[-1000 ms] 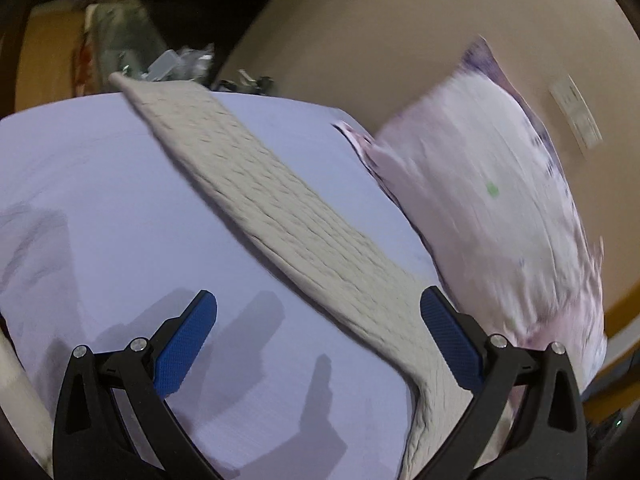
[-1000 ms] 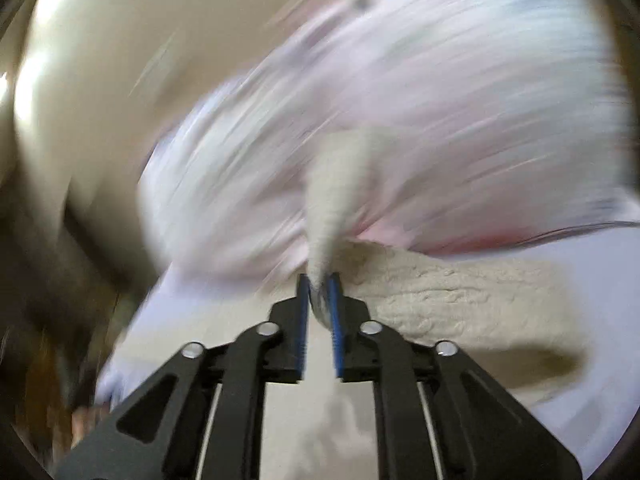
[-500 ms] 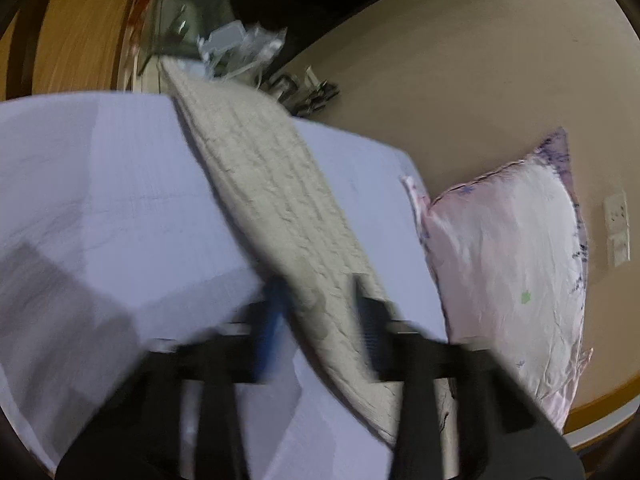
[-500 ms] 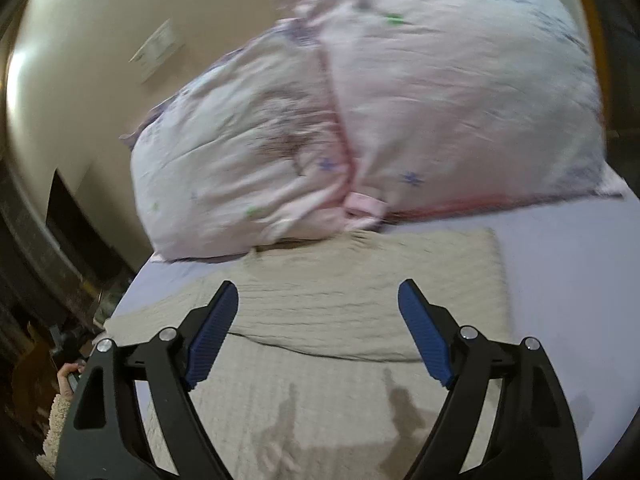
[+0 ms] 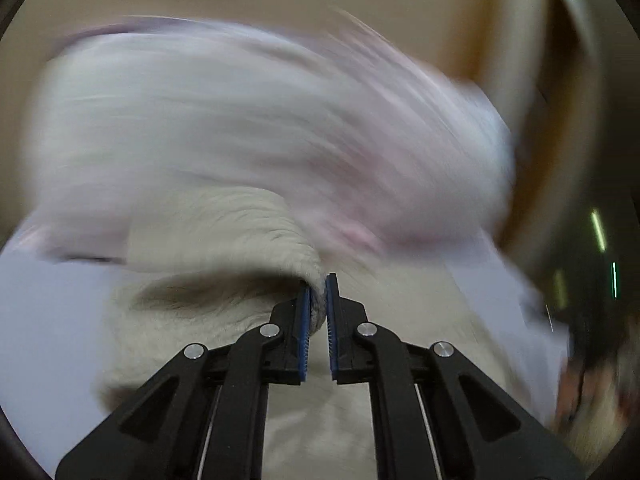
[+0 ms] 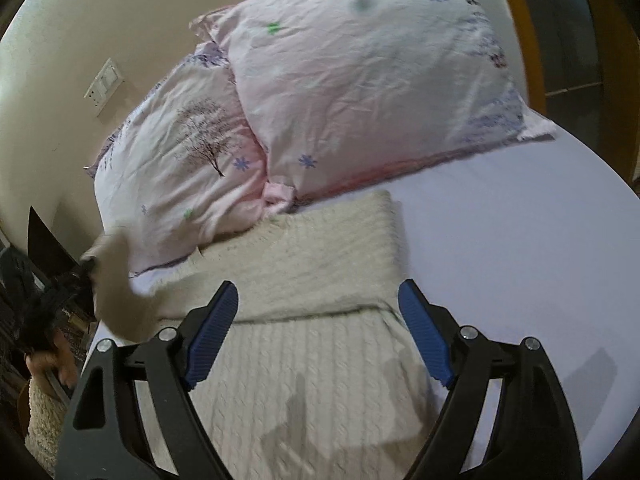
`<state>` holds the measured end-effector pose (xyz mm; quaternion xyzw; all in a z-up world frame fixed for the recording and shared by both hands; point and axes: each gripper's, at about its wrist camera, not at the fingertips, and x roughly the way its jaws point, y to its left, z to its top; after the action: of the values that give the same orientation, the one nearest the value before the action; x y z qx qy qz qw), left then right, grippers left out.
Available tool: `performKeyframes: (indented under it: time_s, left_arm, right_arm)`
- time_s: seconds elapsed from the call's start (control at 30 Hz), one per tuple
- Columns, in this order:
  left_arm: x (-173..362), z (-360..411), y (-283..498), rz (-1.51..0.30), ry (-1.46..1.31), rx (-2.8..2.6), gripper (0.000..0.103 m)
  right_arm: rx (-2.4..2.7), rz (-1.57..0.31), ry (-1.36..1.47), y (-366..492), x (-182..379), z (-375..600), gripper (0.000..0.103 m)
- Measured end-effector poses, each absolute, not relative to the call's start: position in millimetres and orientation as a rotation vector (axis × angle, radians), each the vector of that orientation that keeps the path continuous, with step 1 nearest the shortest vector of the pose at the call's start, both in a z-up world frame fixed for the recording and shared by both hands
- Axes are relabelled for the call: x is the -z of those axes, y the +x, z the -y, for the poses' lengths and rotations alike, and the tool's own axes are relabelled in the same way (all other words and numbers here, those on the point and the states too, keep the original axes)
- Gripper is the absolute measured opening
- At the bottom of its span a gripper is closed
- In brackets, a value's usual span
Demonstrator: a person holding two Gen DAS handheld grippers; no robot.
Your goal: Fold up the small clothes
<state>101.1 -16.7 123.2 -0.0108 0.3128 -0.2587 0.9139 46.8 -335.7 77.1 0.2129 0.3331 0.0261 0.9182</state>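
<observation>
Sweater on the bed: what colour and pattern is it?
Cream, with a cable-knit texture. The sweater shows best in the right wrist view.

Before me two pink flowered pillows (image 6: 360, 92) lean on a beige wall (image 6: 60, 40) with a switch plate (image 6: 103, 84), over a lilac bedsheet (image 6: 520, 232).

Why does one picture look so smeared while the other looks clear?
Left wrist view: heavy motion blur streaks the pillows, though the left gripper and pinched knit garment stay fairly sharp. Right wrist view: mostly crisp, with gripper shadows on the garment.
</observation>
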Motion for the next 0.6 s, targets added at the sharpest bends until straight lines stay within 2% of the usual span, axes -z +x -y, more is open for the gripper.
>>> performKeyframes:
  time_s: [0.07, 0.17, 0.2, 0.27, 0.33, 0.4, 0.6]
  left_arm:
    - [-97.4, 68.9, 86.5, -0.744, 0.095, 0.653, 0.007]
    - [-80.5, 72.2, 64.5, -0.770, 0.143, 0.655, 0.007]
    - [-79.4, 61.2, 57.3, -0.776, 0.127, 0.639, 0.008]
    - [-79.4, 26.8, 42.1, -0.794, 0.050, 0.600, 0.017]
    - [-80.5, -11.2, 30.2, -0.804, -0.017, 0.579, 0.034]
    - [-77.7, -56.4, 3.9, -0.814, -0.102, 0.530, 0.046]
    - [-41.1, -153.4, -67.5, -0.882, -0.366, 0.438, 0.049]
  right_arm:
    - [-0.067, -0.718, 0.454, 34.5, -71.8, 343.5, 0.084]
    - [-0.087, -0.750, 0.456, 11.8, -64.7, 352.9, 0.088]
    - [-0.092, -0.769, 0.450, 1.7, -61.6, 356.4, 0.089]
    - [-0.117, -0.811, 0.457, -15.8, -54.0, 362.0, 0.089]
    - [-0.171, -0.848, 0.491, -31.2, -47.1, 365.1, 0.088]
    - [-0.227, -0.881, 0.531, -54.1, -40.6, 367.3, 0.088]
    - [-0.299, -0.958, 0.559, -109.5, -34.9, 365.4, 0.084]
